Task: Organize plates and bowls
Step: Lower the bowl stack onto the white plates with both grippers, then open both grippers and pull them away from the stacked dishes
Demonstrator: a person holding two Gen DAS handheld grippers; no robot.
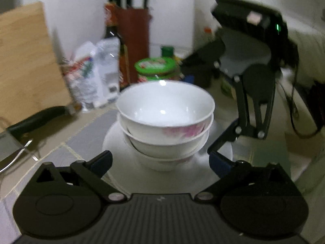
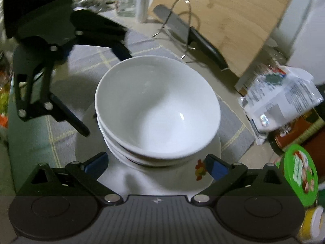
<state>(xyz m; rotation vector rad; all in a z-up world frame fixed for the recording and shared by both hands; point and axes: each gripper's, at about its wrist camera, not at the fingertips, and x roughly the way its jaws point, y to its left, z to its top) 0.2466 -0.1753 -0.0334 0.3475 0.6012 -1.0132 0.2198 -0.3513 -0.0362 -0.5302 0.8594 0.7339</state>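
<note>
Three white bowls (image 1: pixel 165 109) sit nested in a stack on a white plate (image 1: pixel 115 142) on the tiled counter; one lower bowl shows a pink flower print. My left gripper (image 1: pixel 160 161) is open, its blue-padded fingertips on either side of the stack's base and clear of it. From the right wrist view the stack of bowls (image 2: pixel 158 105) fills the middle, on the plate (image 2: pixel 182 183) with its small flower print. My right gripper (image 2: pixel 156 164) is open too, its tips beside the plate and touching nothing. The left gripper's fingers (image 2: pixel 67 113) stand at the stack's far left.
A wooden cutting board (image 2: pixel 233 20) leans at the back with a black-handled knife (image 2: pixel 207 48) and a wire rack (image 2: pixel 178 20) before it. A foil bag (image 1: pixel 97 75), a green-lidded jar (image 1: pixel 156 67) and a brown knife block (image 1: pixel 134 36) crowd the wall.
</note>
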